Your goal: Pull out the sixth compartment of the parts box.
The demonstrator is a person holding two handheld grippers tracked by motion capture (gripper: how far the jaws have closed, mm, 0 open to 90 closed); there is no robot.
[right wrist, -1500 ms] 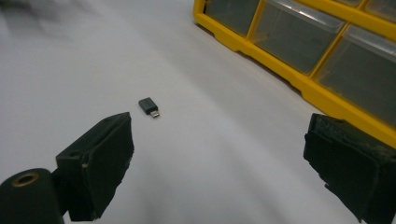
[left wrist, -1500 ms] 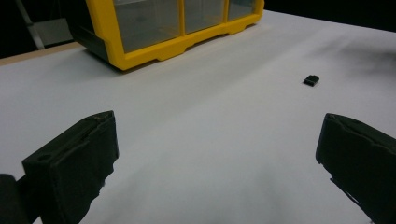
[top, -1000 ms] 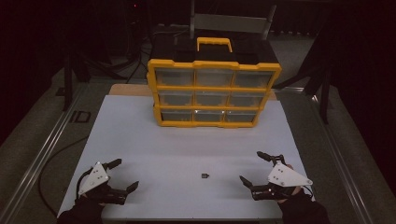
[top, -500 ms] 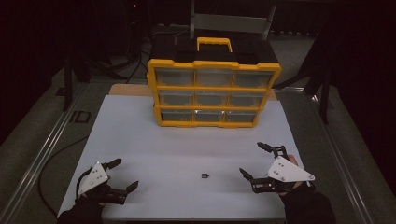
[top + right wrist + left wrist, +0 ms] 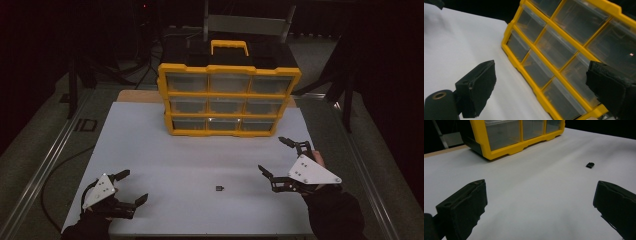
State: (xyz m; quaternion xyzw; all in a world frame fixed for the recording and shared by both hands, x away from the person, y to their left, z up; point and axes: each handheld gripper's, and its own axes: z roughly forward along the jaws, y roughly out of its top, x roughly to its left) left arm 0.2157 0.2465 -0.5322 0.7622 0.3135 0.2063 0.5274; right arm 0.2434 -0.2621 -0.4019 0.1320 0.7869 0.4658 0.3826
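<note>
Black part (image 5: 219,188) left of right gripper (image 5: 274,156)

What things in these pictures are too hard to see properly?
1. Small black piece on the white table: too small in the high view and the left gripper view to tell what it is.
2. Yellow organizer box with clear drawers: contents blurred by dim, cloudy fronts; cut off by the edges in both gripper views.
3. Room behind the table: too dark in the high view.

A dim workshop or lab: a white surface (image 5: 165,150) on a metal-framed bench carries a yellow parts organiser (image 5: 229,99) with clear drawers, with cables (image 5: 55,170) trailing over the dark floor beside it.
</note>
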